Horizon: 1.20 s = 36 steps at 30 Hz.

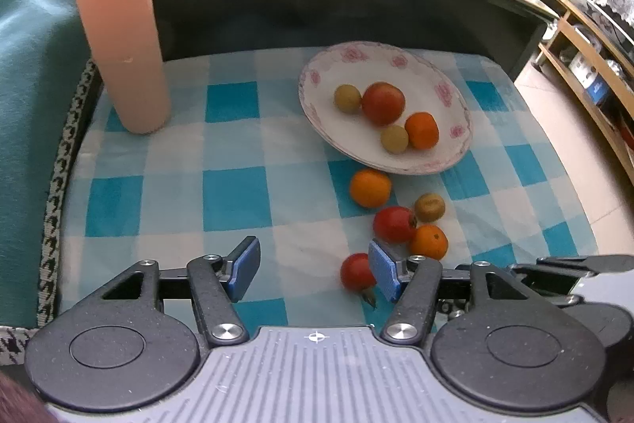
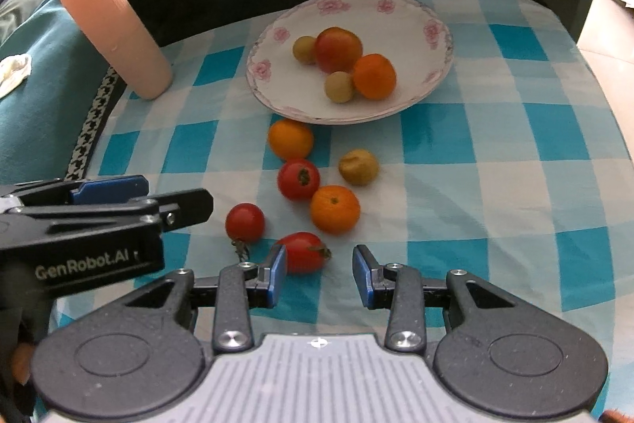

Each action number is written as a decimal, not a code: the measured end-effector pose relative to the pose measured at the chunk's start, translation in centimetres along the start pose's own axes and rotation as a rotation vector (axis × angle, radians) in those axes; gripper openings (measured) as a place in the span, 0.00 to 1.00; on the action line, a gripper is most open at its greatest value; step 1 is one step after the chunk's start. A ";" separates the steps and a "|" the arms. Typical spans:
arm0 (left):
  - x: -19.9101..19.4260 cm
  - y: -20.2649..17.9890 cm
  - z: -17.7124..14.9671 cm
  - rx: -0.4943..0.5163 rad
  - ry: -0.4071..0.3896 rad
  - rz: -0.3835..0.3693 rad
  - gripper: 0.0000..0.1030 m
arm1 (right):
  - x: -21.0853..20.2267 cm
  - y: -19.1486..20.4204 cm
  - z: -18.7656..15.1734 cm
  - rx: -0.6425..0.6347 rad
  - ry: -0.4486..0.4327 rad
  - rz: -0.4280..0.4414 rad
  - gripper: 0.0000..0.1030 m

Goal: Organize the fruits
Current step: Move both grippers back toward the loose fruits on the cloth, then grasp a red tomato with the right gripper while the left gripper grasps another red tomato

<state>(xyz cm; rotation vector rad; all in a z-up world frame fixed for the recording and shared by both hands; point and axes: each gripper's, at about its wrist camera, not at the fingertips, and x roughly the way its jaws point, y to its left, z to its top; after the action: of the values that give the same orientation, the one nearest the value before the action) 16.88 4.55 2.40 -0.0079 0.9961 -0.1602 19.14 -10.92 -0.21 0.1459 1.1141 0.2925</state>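
On the blue-and-white checked cloth (image 2: 455,185) sat a round white plate (image 2: 412,22) with pink flower rim, holding a smooth red tomato (image 2: 338,49), an orange (image 2: 374,76) and two dull green-yellow fruits. Loose fruits (image 2: 335,209) lay just below it. A ribbed peach cylinder (image 1: 119,30) stood left. Left claw (image 1: 313,270) apart, empty; right claw (image 2: 319,274) apart, oblong tomato (image 2: 303,250) just beside its left pad.
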 end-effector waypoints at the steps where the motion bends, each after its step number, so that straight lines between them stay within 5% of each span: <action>1: 0.0 0.1 0.0 -0.004 -0.001 0.000 0.66 | 0.1 0.1 0.0 0.000 0.001 0.005 0.49; 21: 2.0 -1.6 -0.9 0.042 0.064 -0.052 0.69 | 0.8 0.3 -0.7 -0.080 -0.019 0.003 0.47; 27: 3.9 -3.0 -1.5 0.082 0.109 -0.060 0.52 | -1.5 -2.2 -2.2 -0.036 -0.038 -0.052 0.47; 36: 5.2 -3.4 -1.8 0.100 0.121 -0.051 0.52 | -2.0 -4.2 -3.9 0.017 -0.023 -0.091 0.47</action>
<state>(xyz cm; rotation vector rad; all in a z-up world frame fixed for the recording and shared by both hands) 17.67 0.58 -2.65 0.0687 1.1083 -0.2600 15.41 -15.61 -1.26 0.1132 1.0972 0.1999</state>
